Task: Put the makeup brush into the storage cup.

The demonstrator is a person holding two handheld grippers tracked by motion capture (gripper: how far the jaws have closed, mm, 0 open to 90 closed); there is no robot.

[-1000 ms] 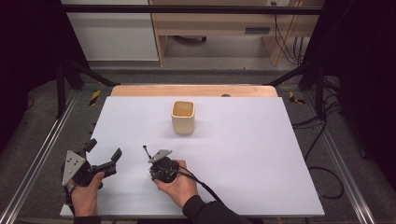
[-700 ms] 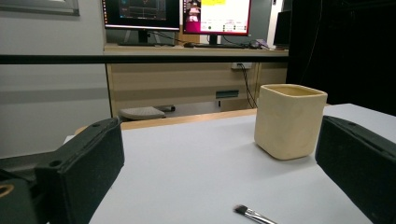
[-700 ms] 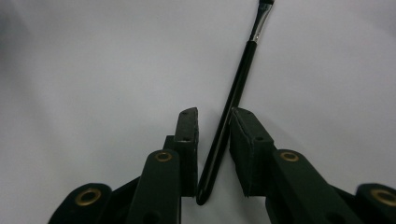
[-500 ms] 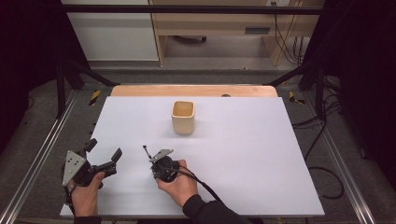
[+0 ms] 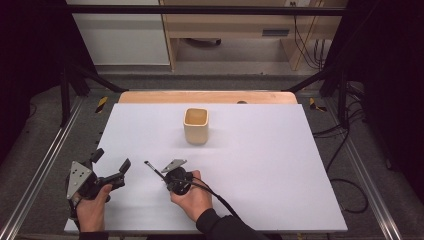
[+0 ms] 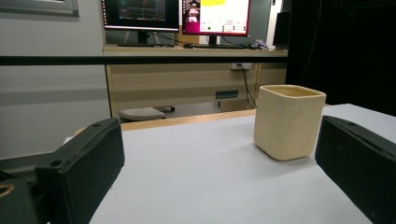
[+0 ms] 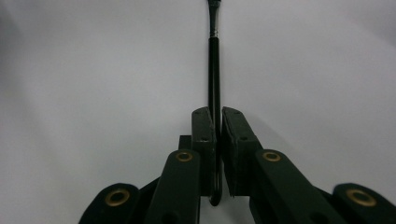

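Nearest the person, at the front edge of the white bench (image 5: 280, 165), both hands rest low with a pair of tongs in each. The right tongs (image 5: 161, 174) sit just left of the bench's middle, pointing away to the left. Their jaws have just been closing and now press together on a thin black brush (image 5: 152, 169). In the right gripper view, the brush (image 7: 214, 88) runs straight up between the two black pads, its rounded tail end hanging below them and a silver ferrule showing near the top of the picture. Its tip is cut off by the picture's edge there. In the high view, the brush sticks out of the jaws toward the far left, slanting over the bench surface; whether its tip touches the bench I cannot tell.

The left tongs (image 5: 111, 167) lie near the front left corner, well apart from the right pair. Their jaws stand wide open and hold nothing. In the left gripper view, the left tongs (image 6: 219, 158) frame bare bench between the two black pads.

Farther off, toward the middle of the bench's far half, stands a cream square cup (image 5: 196, 125), upright, mouth open, well apart from both hands. In the left gripper view, the cup (image 6: 288, 122) appears just inside the right-hand pad.

Beyond the bench's far edge lies a wooden board (image 5: 150, 96).
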